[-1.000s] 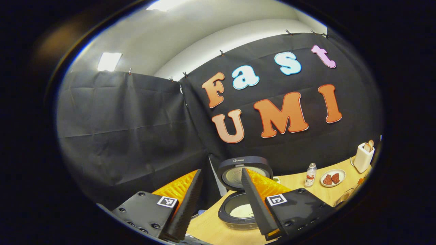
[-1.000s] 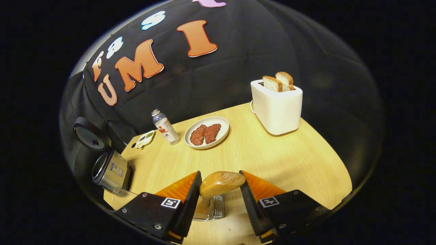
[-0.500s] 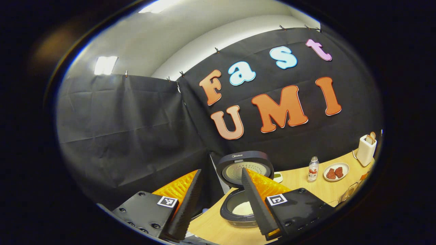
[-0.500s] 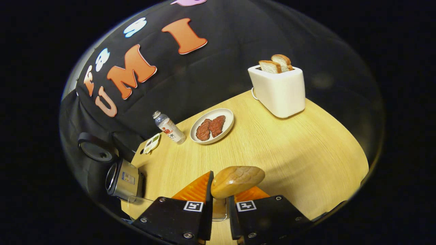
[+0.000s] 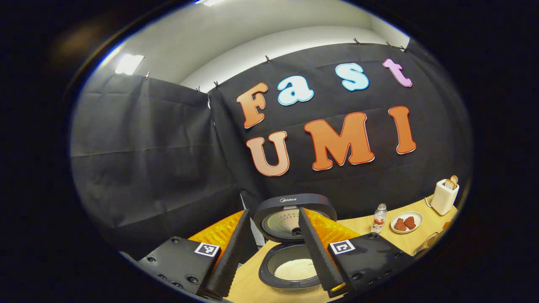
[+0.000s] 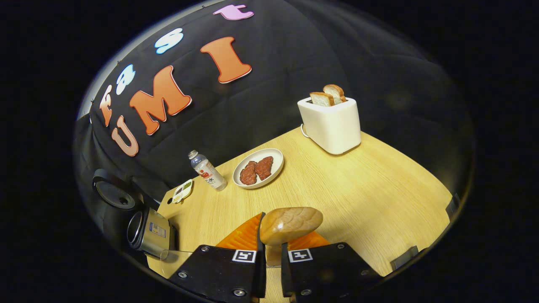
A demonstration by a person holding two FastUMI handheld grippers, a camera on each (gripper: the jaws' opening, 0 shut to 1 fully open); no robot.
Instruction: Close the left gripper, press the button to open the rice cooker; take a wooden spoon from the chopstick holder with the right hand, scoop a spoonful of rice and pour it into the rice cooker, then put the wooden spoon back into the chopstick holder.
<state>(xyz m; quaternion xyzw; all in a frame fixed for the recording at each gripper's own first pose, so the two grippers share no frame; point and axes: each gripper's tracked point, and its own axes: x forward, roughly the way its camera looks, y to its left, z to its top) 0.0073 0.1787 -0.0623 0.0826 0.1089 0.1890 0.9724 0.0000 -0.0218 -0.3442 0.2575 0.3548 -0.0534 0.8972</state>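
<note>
Left gripper [image 5: 269, 248]: fingers spread wide, holding nothing, hovering in front of the cooker.
Rice cooker: the dark round rice cooker with its lid up [image 5: 290, 235] stands on the left end of the pale wooden table [image 6: 358, 185]; white rice shows in its pot. The right gripper view shows it at far left [image 6: 147, 229]. Opening step judged done.
Right gripper [image 6: 269, 269]: fingers pressed together on the neck of the light-brown wooden spoon [image 6: 290, 223], bowl pointing forward, near the table's front edge.
Chopstick holder: a clear rim at the lower left of the right gripper view may be it; cannot tell.
Bystanders, left to right: small bottle with red label [image 6: 207, 169], white plate with 2 dark red pieces [image 6: 257, 168], white toaster with 2 bread slices [image 6: 330, 122], all well apart from the spoon.
Step in hand: lifting the spoon free. Judgement: draw it straight up, keep the pinch firm, bowl level.
Change over 1.0 s: the right fingers, then spread beside the spoon, now clamp it; the cooker sits fuller in the left gripper view.
</note>
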